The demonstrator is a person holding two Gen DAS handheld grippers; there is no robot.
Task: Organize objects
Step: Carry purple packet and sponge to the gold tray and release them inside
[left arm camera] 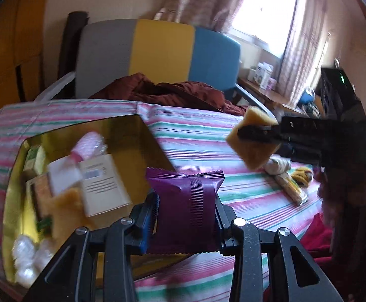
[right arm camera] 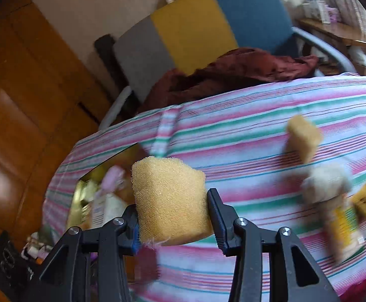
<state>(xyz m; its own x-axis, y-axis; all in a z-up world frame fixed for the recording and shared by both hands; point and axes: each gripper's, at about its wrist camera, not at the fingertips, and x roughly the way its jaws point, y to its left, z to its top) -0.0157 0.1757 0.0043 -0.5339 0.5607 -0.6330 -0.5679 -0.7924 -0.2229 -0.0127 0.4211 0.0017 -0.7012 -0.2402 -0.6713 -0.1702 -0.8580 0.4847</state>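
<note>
Carrying two light items at once above the striped pink, green and white tablecloth (right arm camera: 271, 136). My left gripper (left arm camera: 186, 209) is clenched across the middle of a crinkled purple foil snack packet (left arm camera: 185, 201); its pads bite on the flat faces, and the serrated seal ends stand free above and below. I judge the packet thin, slippery and easily crushed, so a mid-body hold with modest pressure suits it better than the seams. My right gripper (right arm camera: 173, 214) is clamped on a yellow-tan block of open-cell foam sponge (right arm camera: 169, 198), whose sides bulge around the pads: soft, springy, nearly weightless, unlikely to slip. Seen from the left wrist, the sponge hangs in the air to the right of the open gold-lined box (left arm camera: 142, 136), which already holds cartons and wrapped goods. A second sponge block (right arm camera: 303, 136) and other small items lie on the cloth, blurred.
</note>
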